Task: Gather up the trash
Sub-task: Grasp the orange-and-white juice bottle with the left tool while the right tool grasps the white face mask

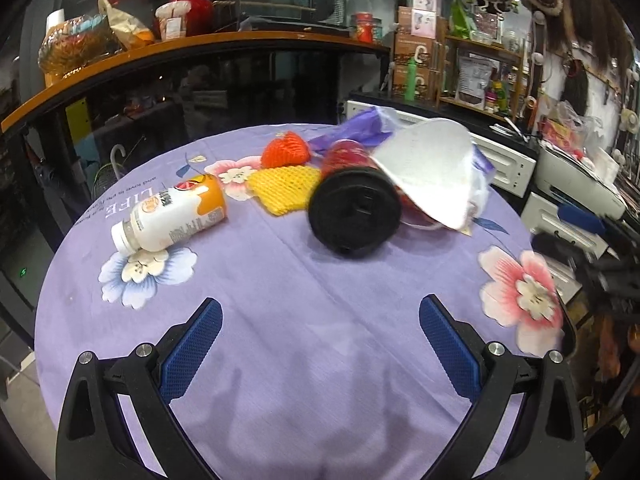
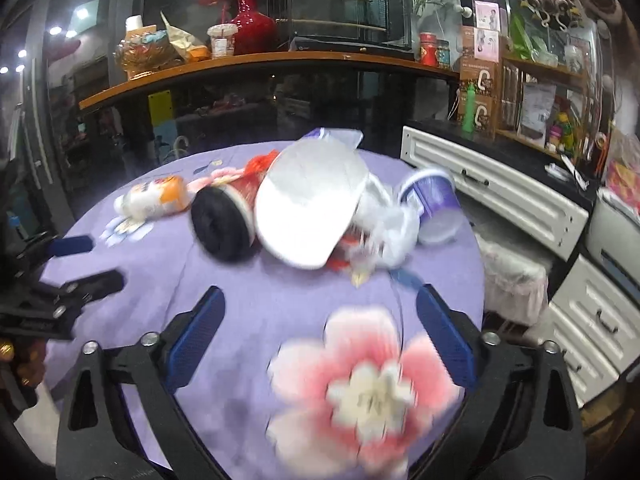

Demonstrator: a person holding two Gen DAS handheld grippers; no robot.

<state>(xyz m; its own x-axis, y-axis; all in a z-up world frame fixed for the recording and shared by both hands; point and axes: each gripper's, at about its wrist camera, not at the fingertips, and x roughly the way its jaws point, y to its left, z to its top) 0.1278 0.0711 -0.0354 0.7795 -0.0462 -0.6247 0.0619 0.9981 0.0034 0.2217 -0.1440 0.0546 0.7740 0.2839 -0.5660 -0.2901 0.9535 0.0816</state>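
Observation:
Trash lies on a round table under a purple flowered cloth [image 1: 320, 280]. Lying on its side at the left is a white bottle [image 1: 172, 216] with an orange label. Behind the middle are a yellow foam net [image 1: 284, 186] and an orange foam net [image 1: 286, 150]. A red cup with a black lid [image 1: 354, 216] lies tipped over, its lid facing me, under a bent white paper plate [image 1: 428, 172]. My left gripper [image 1: 320, 308] hangs open over bare cloth, short of the cup. My right gripper [image 2: 320, 300] is open too, just short of the plate [image 2: 312, 208], with a purple cup [image 2: 434, 204] beyond.
A crumpled clear plastic bag [image 2: 384, 220] lies between the plate and the purple cup. White drawers [image 2: 500, 196] stand close to the table's right side. A dark counter with an orange-edged shelf [image 1: 200, 44] full of items runs behind the table.

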